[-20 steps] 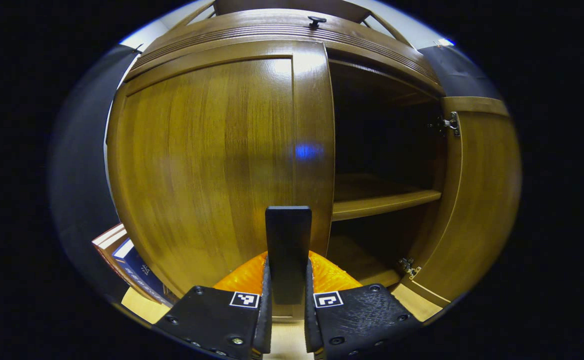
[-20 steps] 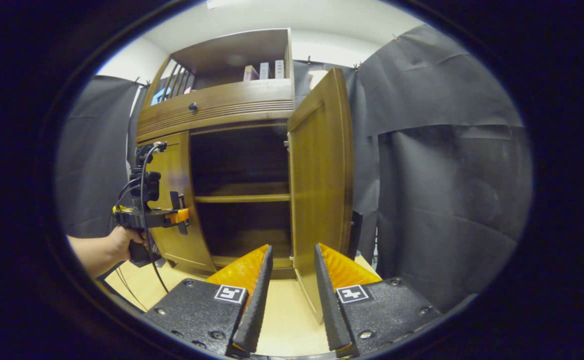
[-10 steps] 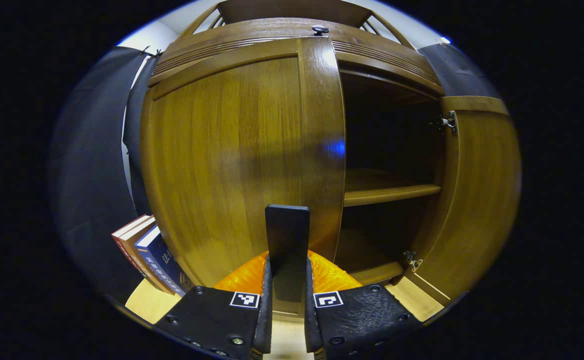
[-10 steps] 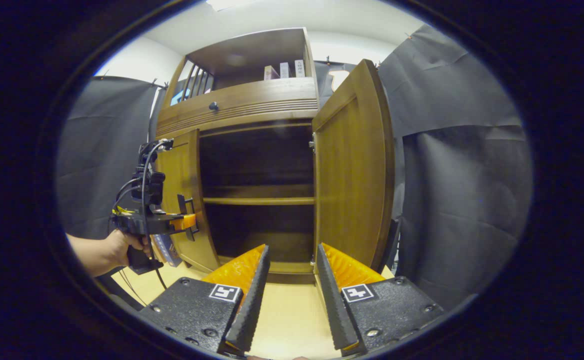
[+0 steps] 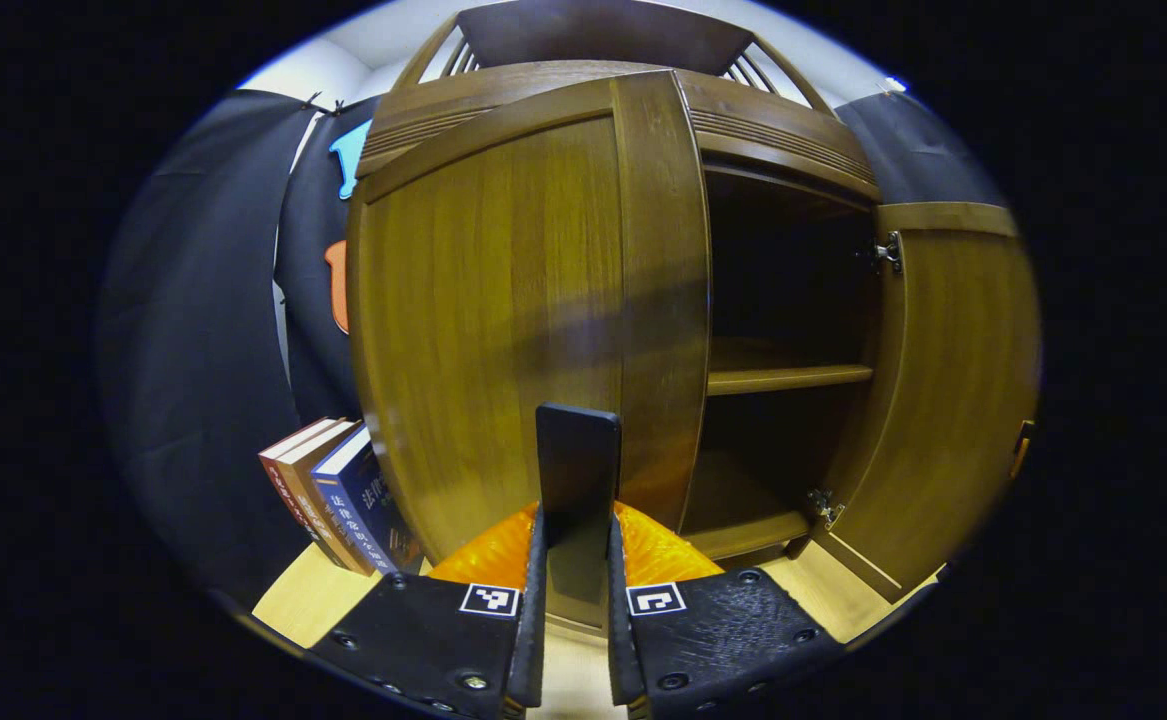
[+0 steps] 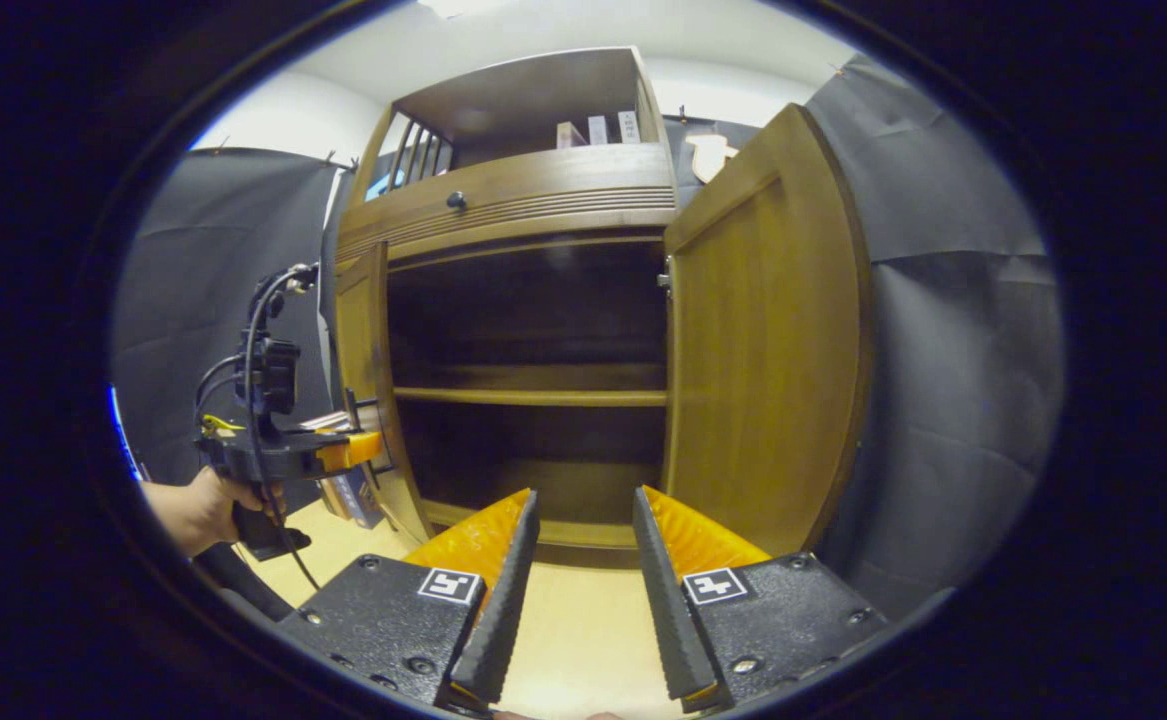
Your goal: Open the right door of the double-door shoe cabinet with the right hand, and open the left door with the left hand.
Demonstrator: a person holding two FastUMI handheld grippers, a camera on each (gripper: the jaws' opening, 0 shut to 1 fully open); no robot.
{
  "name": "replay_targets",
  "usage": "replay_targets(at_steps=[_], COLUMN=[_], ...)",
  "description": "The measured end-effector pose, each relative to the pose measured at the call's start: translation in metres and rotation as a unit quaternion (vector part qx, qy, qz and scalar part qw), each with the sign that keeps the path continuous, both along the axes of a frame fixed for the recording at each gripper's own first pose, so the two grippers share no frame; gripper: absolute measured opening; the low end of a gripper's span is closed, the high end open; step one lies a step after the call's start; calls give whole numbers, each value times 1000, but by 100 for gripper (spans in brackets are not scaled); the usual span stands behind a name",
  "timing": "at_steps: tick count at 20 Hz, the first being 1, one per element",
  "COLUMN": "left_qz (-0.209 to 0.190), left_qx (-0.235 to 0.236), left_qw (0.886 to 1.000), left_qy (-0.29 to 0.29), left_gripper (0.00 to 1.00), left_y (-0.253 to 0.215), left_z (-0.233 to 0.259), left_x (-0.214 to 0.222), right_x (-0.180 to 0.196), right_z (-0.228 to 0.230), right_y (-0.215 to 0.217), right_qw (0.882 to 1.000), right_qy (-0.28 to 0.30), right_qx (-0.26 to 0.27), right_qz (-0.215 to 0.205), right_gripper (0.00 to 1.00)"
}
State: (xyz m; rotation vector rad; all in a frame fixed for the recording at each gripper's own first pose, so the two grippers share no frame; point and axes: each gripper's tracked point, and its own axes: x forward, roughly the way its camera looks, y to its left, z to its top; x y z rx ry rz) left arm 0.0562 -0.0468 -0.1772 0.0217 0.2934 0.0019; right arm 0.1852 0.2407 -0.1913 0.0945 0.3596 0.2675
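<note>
Right now my left gripper (image 5: 575, 600) has its fingers pinched tight on the flat black handle (image 5: 577, 470) of the brown wooden left door (image 5: 503, 300). I hold it there because the handle sits at the free edge of the door, far from the hinges, so a small pull swings the whole door. In the right gripper view that door stands partly open, turned almost edge-on, with my hand (image 6: 205, 505) behind the left gripper.

The brown wooden right door (image 6: 763, 330) is already wide open and stands off to the side on its silver hinges (image 5: 885, 252). My right gripper (image 6: 580, 560) hangs in front of the double-door shoe cabinet (image 6: 528, 205) with its fingers apart and nothing between them. It stays back, I think, so it does not get in the way of either door.

Inside I can see a bare wooden shelf (image 6: 528, 396) and dark space. A few upright books (image 5: 338, 490) lean beside the cabinet, close to the left door. I think they could get bumped if the door swings much more, so I should pull slowly.
</note>
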Motion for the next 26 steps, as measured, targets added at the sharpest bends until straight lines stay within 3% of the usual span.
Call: replay_targets(at_steps=[26], left_qz=[97], left_qx=[1], left_qw=[995], left_qy=[0], left_gripper=[24], left_y=[139], left_z=[2], left_x=[-101], right_x=[26], right_z=[-15], right_y=[78], right_qw=[998], right_qy=[16], right_qx=[-14], right_qz=[51], right_gripper=[62])
